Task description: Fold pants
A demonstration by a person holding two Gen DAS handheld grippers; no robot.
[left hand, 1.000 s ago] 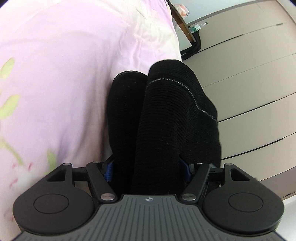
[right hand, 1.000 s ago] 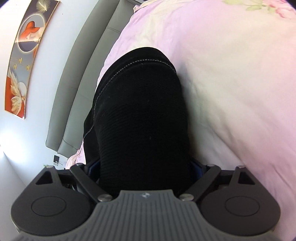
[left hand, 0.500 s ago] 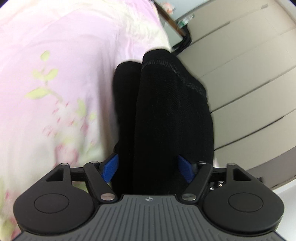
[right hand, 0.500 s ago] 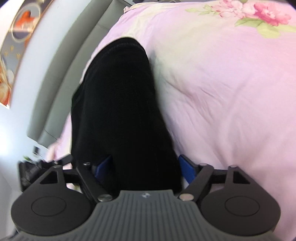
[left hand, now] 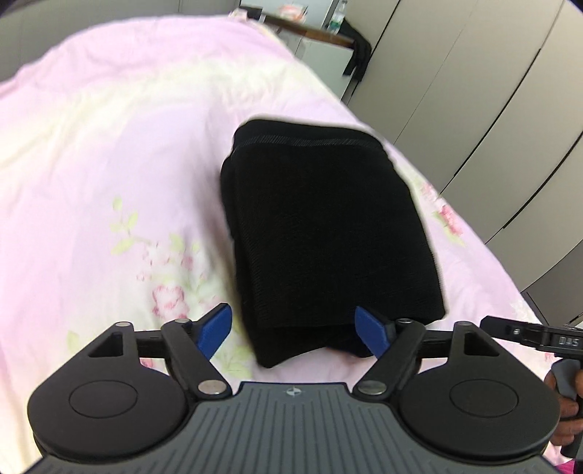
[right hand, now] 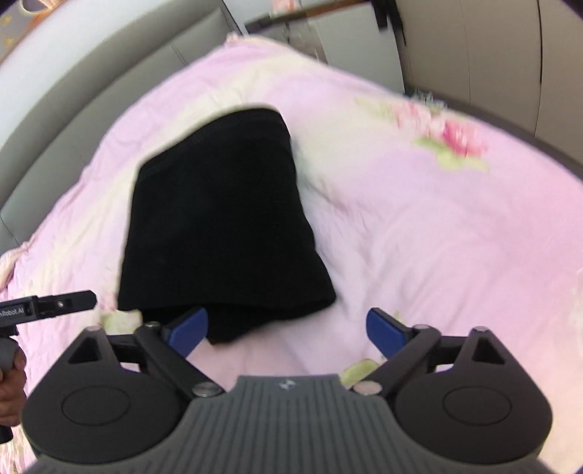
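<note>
- Black pants (left hand: 328, 233) folded into a thick stack, lying on the pink floral bedspread (left hand: 109, 164).
- Left gripper (left hand: 297, 330) spread wide, blue tips either side of the stack's near edge, holding nothing.
- Right gripper (right hand: 288, 328) spread wide, holding nothing, left tip near the pants' near corner; contact unclear.

Blurred floral bedspread (right hand: 437, 226); desk clutter (left hand: 291, 11) indistinct beyond the bed.

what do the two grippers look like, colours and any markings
Both match: the left gripper and right gripper have matte black linkage arms with silver pivot bolts, blue fingertips, two round black housings and a ribbed grey centre plate bearing a small round emblem. No cables or sleeves show.
</note>
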